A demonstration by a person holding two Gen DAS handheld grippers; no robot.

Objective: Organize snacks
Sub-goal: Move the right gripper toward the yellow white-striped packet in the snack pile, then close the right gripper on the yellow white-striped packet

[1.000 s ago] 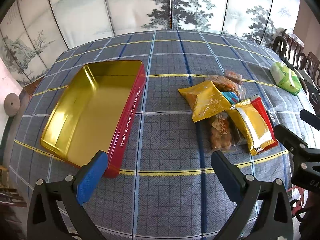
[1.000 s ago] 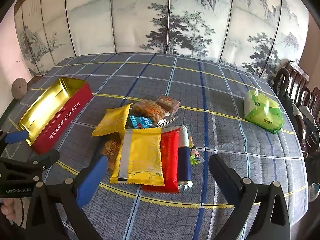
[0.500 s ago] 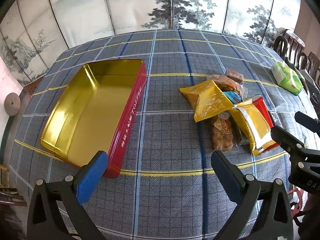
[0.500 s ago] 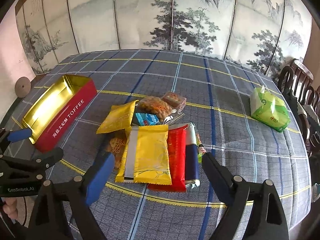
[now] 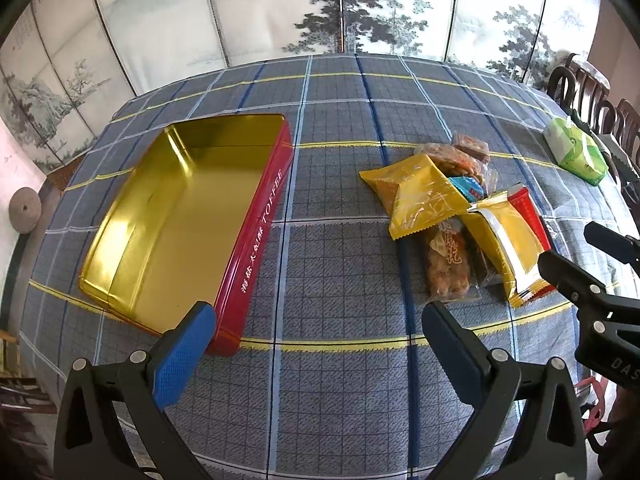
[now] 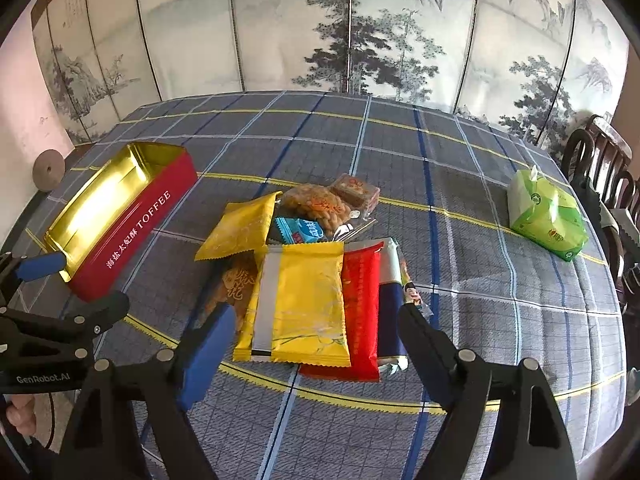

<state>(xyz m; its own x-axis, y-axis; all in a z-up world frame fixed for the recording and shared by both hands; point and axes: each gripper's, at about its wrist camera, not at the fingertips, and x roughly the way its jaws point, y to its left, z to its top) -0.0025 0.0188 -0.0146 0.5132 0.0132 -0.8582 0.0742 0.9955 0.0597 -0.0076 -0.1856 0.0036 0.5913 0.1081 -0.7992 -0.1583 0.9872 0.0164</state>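
Nothing packed yet: on the left the red toffee tin point(image 5: 256, 236) bare inside, left claw point(image 5: 316, 344) open above the desk point(image 5: 340, 380), snack pile point(image 6: 304, 280) waiting mid-desk, right claw point(image 6: 312, 332) closing in, not yet gripping.

Both grippers point(image 6: 312, 336) point(image 5: 316, 336): black plastic frames w/ silver screws, one blue ribbed pad point(image 6: 204, 356) each; "GenRobot.AI" printed white.

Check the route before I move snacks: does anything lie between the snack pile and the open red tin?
Nothing visible: only bare checked tablecloth lies between the pile's yellow packet and the gold-lined red tin.
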